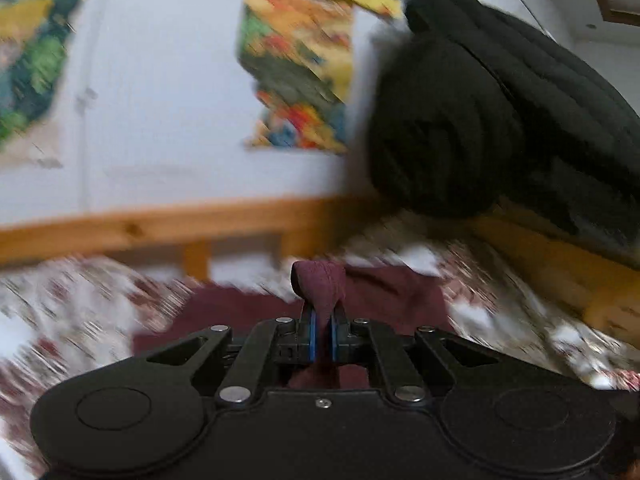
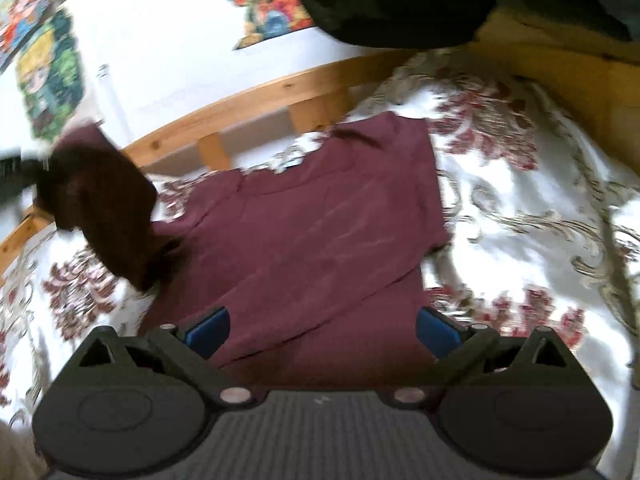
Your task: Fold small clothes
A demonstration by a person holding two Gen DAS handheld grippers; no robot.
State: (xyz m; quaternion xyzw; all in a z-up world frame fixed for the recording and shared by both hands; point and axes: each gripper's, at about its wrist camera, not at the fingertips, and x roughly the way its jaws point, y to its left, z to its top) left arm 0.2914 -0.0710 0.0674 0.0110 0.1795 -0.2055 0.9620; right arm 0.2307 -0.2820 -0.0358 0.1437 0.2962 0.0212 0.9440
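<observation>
1. The left claw [image 1: 323,322] pinches a raised sleeve of the maroon shirt [image 2: 304,224].
2. The right claw [image 2: 322,330] gapes empty over the hem.
3. The shirt lies on the bed [image 2: 520,208], limp and light; grip the 3 o'clock sleeve.

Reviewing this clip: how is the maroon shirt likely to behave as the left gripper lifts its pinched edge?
Probably floppy: the maroon shirt droops in a dark fold where the left gripper has raised it. Likely light, since a small pinch of cloth carries that flap. It may drag and wrinkle over the patterned bedspread rather than slide flat; the right gripper is open above it.
</observation>
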